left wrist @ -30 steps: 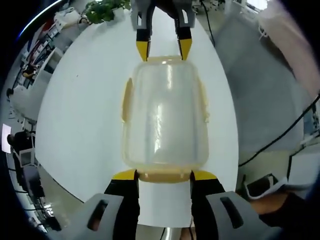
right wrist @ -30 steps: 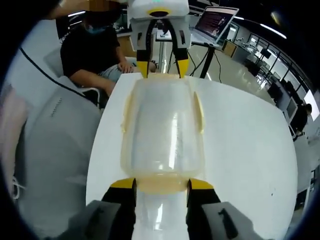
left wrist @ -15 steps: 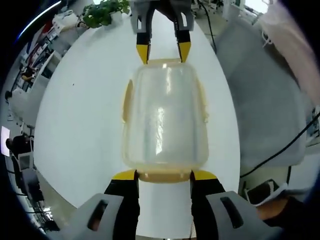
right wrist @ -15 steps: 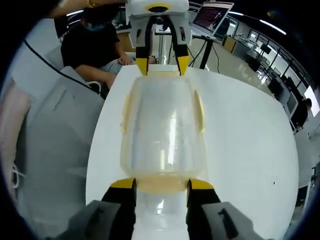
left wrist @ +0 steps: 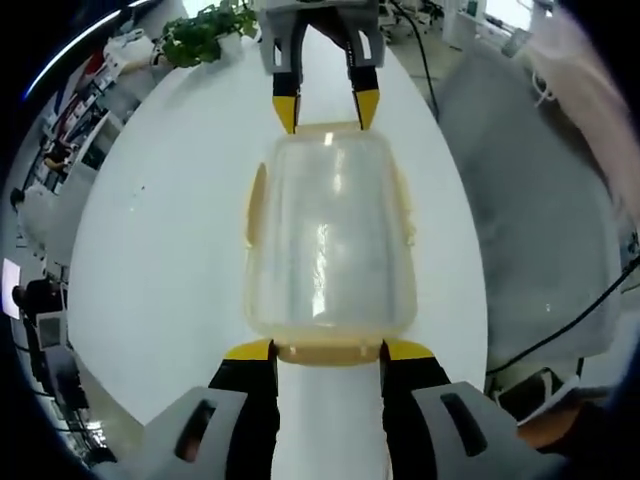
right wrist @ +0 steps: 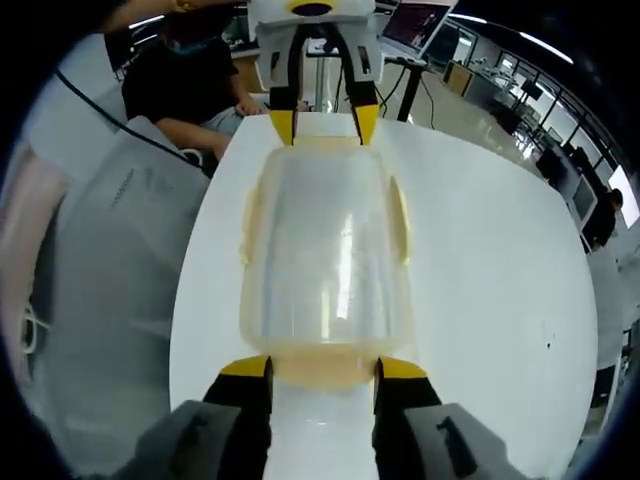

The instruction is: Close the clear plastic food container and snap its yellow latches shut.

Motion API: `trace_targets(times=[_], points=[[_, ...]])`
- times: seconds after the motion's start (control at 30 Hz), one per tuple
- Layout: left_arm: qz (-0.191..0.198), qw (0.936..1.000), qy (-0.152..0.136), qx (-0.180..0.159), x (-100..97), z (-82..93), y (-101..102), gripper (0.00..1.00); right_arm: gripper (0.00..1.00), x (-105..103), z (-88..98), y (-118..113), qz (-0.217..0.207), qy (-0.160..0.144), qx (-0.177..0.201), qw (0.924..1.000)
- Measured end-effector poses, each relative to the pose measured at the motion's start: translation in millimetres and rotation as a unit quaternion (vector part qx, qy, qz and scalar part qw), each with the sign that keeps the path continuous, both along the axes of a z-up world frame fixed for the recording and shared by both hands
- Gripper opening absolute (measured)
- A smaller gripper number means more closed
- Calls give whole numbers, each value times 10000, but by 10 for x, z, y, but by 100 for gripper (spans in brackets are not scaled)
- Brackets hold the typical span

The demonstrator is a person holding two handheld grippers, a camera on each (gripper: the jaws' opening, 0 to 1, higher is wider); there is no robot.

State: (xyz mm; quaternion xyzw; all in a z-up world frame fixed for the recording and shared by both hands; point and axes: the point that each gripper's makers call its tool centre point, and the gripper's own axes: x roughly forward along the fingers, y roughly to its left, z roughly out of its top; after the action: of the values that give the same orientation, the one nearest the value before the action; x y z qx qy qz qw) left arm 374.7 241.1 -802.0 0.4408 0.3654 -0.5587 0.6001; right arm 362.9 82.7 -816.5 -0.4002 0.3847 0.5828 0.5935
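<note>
Already lidded, the container (left wrist: 330, 245) sits between both grippers, left gripper (left wrist: 327, 349) and right gripper (right wrist: 322, 367) spread at end latches; side latches unsnapped.

white table (left wrist: 160, 230), open office

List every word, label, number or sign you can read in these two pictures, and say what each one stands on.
None can be read.
The container and both grippers, left and right, carry no visible lettering.
The laptop screen behind the table shows something, but it is too small and blurred to read.
</note>
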Motion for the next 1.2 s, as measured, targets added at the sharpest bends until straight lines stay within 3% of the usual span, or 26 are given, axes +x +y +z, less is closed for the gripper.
trace_targets(times=[0.9, 1.2], points=[[170, 9994, 117, -286, 17, -112, -469, 37, 37, 88, -57, -477, 177, 81, -316, 9993], [228, 9992, 135, -307, 47, -115, -526, 37, 37, 135, -67, -540, 243, 81, -412, 9988]])
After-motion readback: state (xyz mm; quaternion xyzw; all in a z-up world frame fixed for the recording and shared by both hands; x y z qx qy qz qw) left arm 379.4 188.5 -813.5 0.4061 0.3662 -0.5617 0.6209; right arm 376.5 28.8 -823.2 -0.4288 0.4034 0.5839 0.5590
